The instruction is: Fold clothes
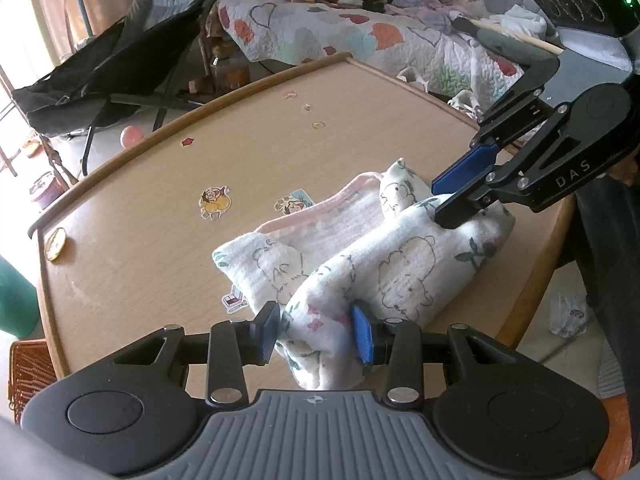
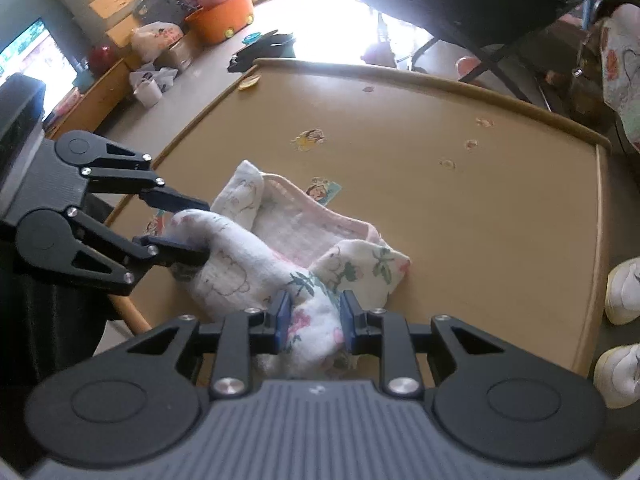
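A small white garment [image 1: 400, 264] printed with bears and flowers, pink along its edge, lies bunched on the wooden table [image 1: 160, 208]. My left gripper [image 1: 318, 330] is shut on the near end of a rolled fold, with cloth filling the gap between its pads. My right gripper [image 1: 442, 204] comes in from the upper right and pinches the far end of the same fold. In the right wrist view the garment [image 2: 240, 264] sits near the table's [image 2: 480, 220] front edge. There the right gripper [image 2: 315, 322] is shut on a flowered bunch, and the left gripper [image 2: 198, 230] grips the cloth from the left.
Cartoon stickers [image 1: 214, 202] dot the tabletop, and a yellow disc [image 1: 55, 243] lies at its corner. A black folding chair [image 1: 100, 64] and a quilted bed [image 1: 360, 36] stand beyond the table. White shoes [image 2: 624, 292] are on the floor to the right, and an orange tub [image 2: 220, 20] stands far left.
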Action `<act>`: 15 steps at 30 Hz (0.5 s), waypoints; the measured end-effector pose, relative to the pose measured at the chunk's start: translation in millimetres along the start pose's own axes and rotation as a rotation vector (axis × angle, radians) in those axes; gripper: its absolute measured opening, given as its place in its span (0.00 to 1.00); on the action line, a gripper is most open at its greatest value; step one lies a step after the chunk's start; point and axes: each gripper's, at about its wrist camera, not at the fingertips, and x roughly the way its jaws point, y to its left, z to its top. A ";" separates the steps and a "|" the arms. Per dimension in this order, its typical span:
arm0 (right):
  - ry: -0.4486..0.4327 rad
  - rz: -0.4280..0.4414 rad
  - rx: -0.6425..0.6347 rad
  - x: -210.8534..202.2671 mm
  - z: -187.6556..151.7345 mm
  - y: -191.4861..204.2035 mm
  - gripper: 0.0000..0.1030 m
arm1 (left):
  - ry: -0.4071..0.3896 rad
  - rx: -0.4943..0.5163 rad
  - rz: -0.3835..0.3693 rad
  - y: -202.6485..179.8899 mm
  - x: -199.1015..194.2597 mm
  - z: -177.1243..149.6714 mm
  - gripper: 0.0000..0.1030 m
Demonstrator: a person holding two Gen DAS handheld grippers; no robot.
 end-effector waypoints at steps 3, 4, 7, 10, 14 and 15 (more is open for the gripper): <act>-0.007 -0.008 0.013 -6.7 -1.1 2.8 0.27 | 0.005 0.010 0.003 -1.1 0.9 0.4 0.41; -0.014 -0.011 0.018 -15.1 -1.9 1.9 0.27 | 0.007 0.012 0.003 -1.4 1.0 0.4 0.41; -0.044 -0.041 0.016 -35.3 -2.1 4.0 0.27 | 0.008 0.011 0.004 -1.3 0.8 0.3 0.41; -0.035 -0.056 -0.001 -36.8 -2.3 5.3 0.27 | 0.005 0.003 0.001 -0.9 0.8 -0.5 0.41; 0.036 -0.086 0.005 -16.4 -11.5 0.3 0.27 | 0.004 -0.003 -0.003 -1.5 1.1 -2.0 0.41; 0.035 -0.085 0.008 -13.6 -13.5 0.4 0.27 | 0.004 -0.002 -0.003 -1.6 0.9 -2.5 0.41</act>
